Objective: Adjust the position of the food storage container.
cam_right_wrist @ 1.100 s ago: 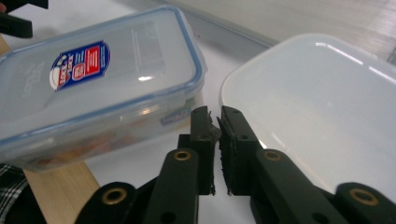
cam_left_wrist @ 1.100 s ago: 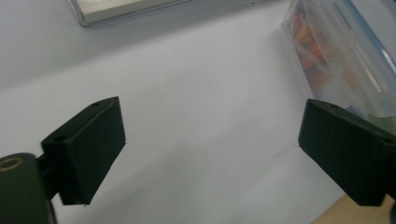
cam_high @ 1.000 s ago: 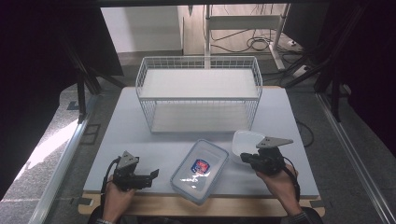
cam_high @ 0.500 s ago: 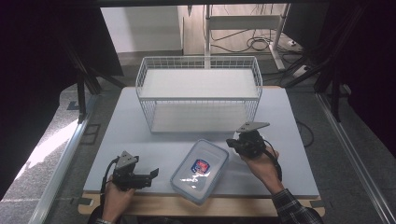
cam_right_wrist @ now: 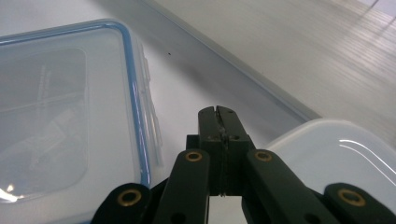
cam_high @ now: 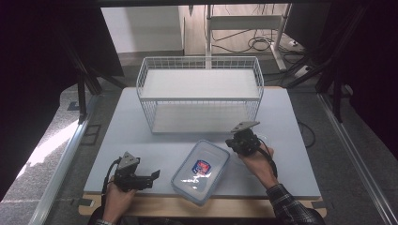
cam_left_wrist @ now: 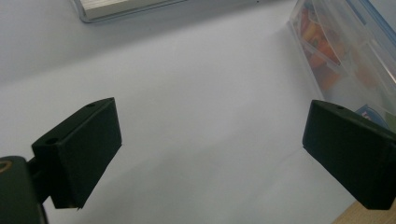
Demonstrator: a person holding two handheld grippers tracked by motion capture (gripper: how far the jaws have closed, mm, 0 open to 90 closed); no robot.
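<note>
A clear plastic box with a blue-rimmed lid and a red-and-blue sticker point(cam_high: 201, 171) lies at the front middle of the pale table point(cam_high: 141, 140). Colourful pieces show through its wall point(cam_left_wrist: 345, 51). My right gripper point(cam_high: 233, 142) hovers by the box's far right corner, its jaws pressed together with nothing between them point(cam_right_wrist: 218, 116); the blue-rimmed lid point(cam_right_wrist: 70, 107) lies just to its left. A small translucent tub point(cam_right_wrist: 336, 154) sits under and right of that gripper. My left gripper point(cam_high: 154, 178) rests at the front left, open point(cam_left_wrist: 210, 135), apart from the box.
A white wire basket point(cam_high: 199, 99) stands at the back middle of the table. A wooden strip point(cam_high: 234, 206) runs along the front edge. Dark frame posts and cables stand on the floor around the table.
My right gripper has moved left and slightly forward, from over the translucent tub to the box's far right corner. The left gripper has not moved.
</note>
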